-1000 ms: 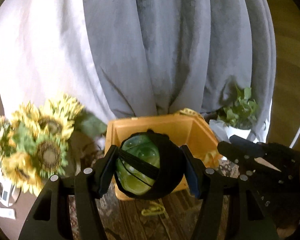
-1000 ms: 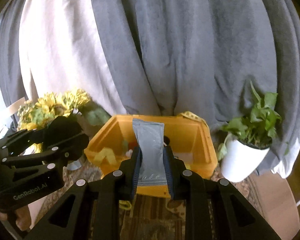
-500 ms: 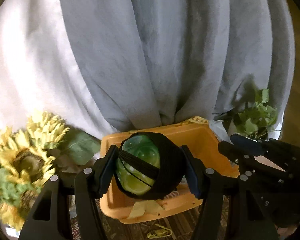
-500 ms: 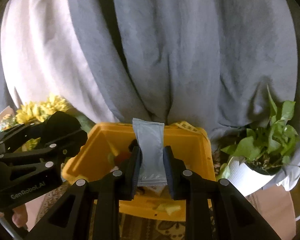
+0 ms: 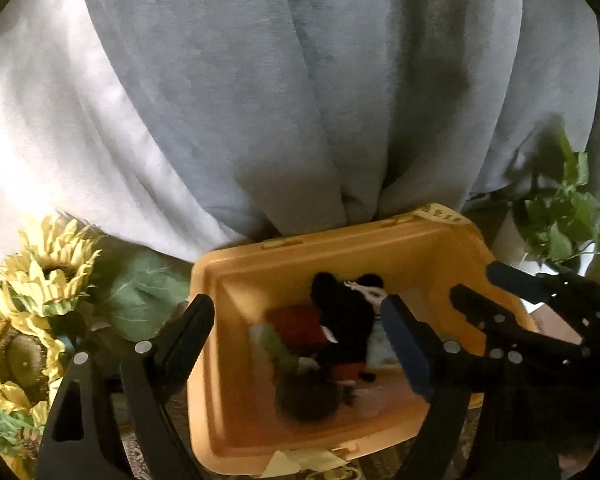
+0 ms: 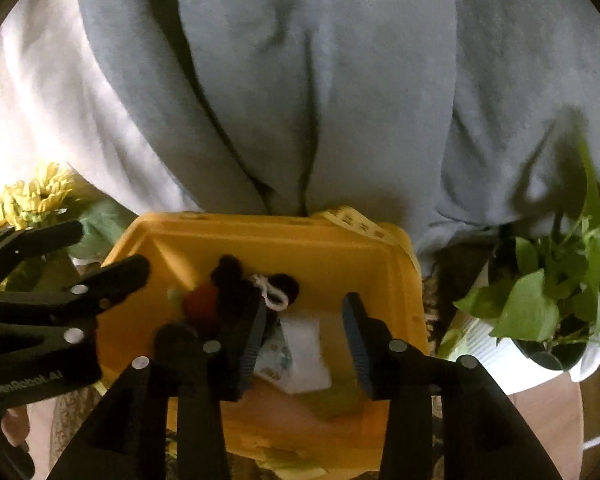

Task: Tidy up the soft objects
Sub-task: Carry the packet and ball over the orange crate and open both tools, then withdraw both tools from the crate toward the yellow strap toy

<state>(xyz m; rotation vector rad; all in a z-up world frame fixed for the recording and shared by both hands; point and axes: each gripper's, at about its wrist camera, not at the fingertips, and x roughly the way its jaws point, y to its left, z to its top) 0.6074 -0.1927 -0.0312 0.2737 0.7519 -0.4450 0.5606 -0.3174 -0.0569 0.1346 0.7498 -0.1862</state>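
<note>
Hovering, left view: left gripper (image 5: 300, 332) hangs over the bin (image 5: 420, 236), fingers spread wide, nothing between them.
Bin, left view: a dark ball (image 5: 308, 398) lies at the near end of the floor, blurred; behind it a black plush (image 5: 344, 320), something red (image 5: 296, 324) and a green piece (image 5: 276, 350), all touching in one heap.
Neighbour, left view: right gripper (image 5: 540, 320) sits just beside, over the bin's right wall.
Surroundings, left view: sunflowers (image 5: 32, 280) at left, plant (image 5: 560, 216) at right, curtain (image 5: 300, 80) behind.
Right view: right gripper (image 6: 304, 334) is over the bin (image 6: 260, 228) too, fingers well apart and empty.
Contents, right view: a pale packet (image 6: 304, 344) lies flat on the floor between the fingers; black plush (image 6: 236, 280) with a white cord (image 6: 270, 292) and the red thing (image 6: 202, 300) behind it.
Left gripper, right view: (image 6: 60, 276) open, over the bin's left rim.
Progress: judged from this, both loads are in the bin and the step is about finished.
Risk, collision: the two grippers are close over one bin; pulling out together could knock them.
Risk, snag: a finger dipping low may catch the cord and drag the plush out.
Risk, bin: bumping the rim could shove the bin on the desk toward the plant.
</note>
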